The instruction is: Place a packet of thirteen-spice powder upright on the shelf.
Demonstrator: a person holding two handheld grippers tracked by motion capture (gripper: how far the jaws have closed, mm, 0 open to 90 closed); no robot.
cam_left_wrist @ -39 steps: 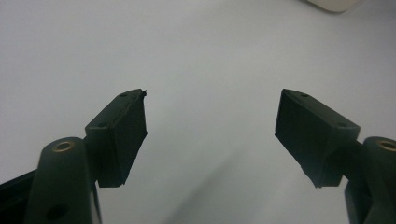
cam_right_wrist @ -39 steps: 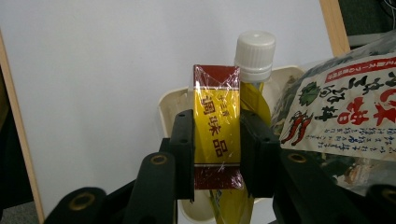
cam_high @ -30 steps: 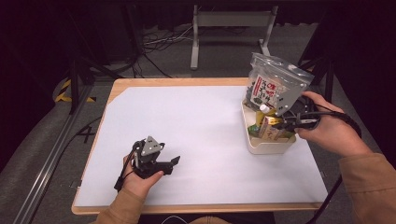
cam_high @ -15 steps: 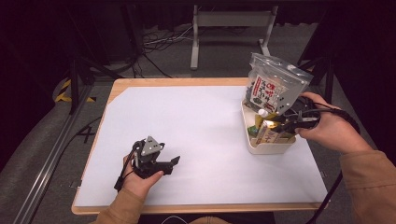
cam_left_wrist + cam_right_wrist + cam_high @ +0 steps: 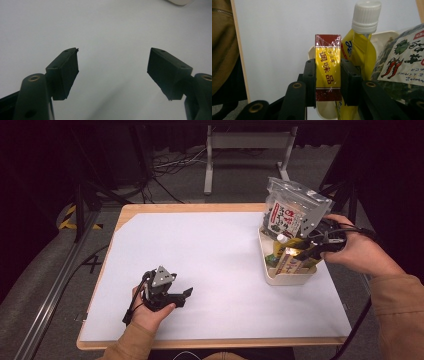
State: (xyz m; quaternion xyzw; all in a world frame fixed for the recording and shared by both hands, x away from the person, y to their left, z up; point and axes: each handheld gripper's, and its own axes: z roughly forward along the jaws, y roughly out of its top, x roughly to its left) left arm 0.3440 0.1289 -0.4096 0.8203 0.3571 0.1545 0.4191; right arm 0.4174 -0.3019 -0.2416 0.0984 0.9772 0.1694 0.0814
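My right gripper (image 5: 328,65) is shut on a yellow and dark-red box (image 5: 328,72) wrapped in clear film, one black pad pressed on each long side. The box (image 5: 290,262) stands in a white tray (image 5: 285,279) at the table's right side, where the right gripper (image 5: 301,251) reaches in from the right. Next to the box is a yellow pouch (image 5: 359,52) with a white screw cap (image 5: 365,16). My left gripper (image 5: 186,294) rests open on the white table sheet at the near left. Its jaws (image 5: 113,67) stand wide with nothing between them.
A clear bag of dark dried food with a red and white label (image 5: 295,212) leans up out of the tray's far end. The white sheet (image 5: 210,255) covers the wooden table (image 5: 150,209). Cables and a metal stand lie on the dark floor beyond.
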